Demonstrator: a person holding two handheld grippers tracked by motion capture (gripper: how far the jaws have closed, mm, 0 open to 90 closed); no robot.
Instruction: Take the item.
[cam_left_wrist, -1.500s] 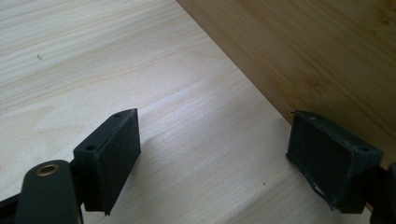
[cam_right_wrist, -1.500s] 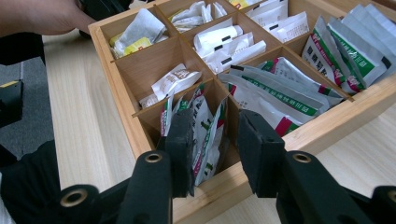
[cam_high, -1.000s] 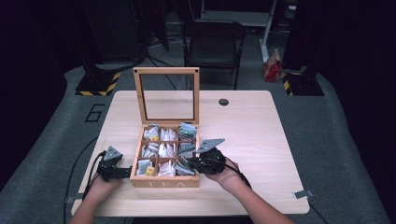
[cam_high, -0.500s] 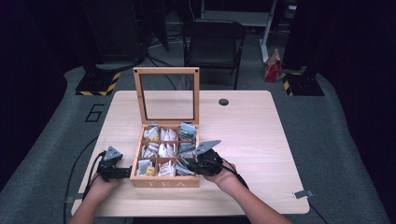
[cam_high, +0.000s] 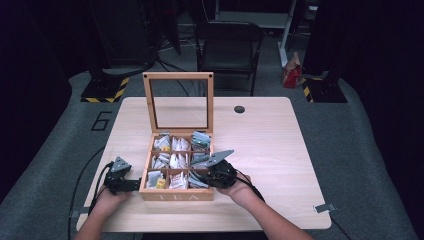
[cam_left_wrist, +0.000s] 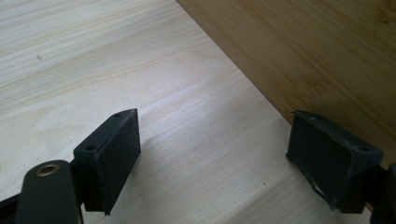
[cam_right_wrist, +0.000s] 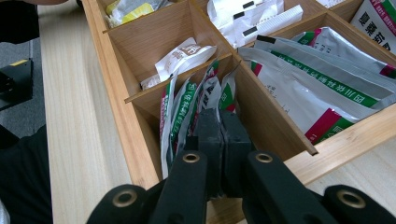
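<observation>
A wooden tea box (cam_high: 175, 196) stands open on the table, its glass lid (cam_high: 177, 75) upright and its compartments full of tea packets (cam_high: 172, 161). My right gripper (cam_high: 197, 176) dips into the front right compartment. In the right gripper view its jaws (cam_right_wrist: 219, 122) have just been closing and now sit pressed together among upright green-and-white packets (cam_right_wrist: 187, 105), with the edge of one thin packet seemingly pinched between them. My left gripper (cam_high: 132, 185) rests on the table against the box's left side. Its jaws (cam_left_wrist: 210, 144) stand wide open on bare wood beside the box wall (cam_left_wrist: 327, 56).
The light wooden table (cam_high: 260, 150) has a black cable hole (cam_high: 239, 109) at the back. A dark folding chair (cam_high: 227, 45) stands behind it. Cables trail off the front edge from both grippers. More silver packets (cam_right_wrist: 317, 79) fill the neighbouring compartment.
The right gripper has crept slightly left and deeper into the front right compartment. The left gripper has stayed put beside the box.
</observation>
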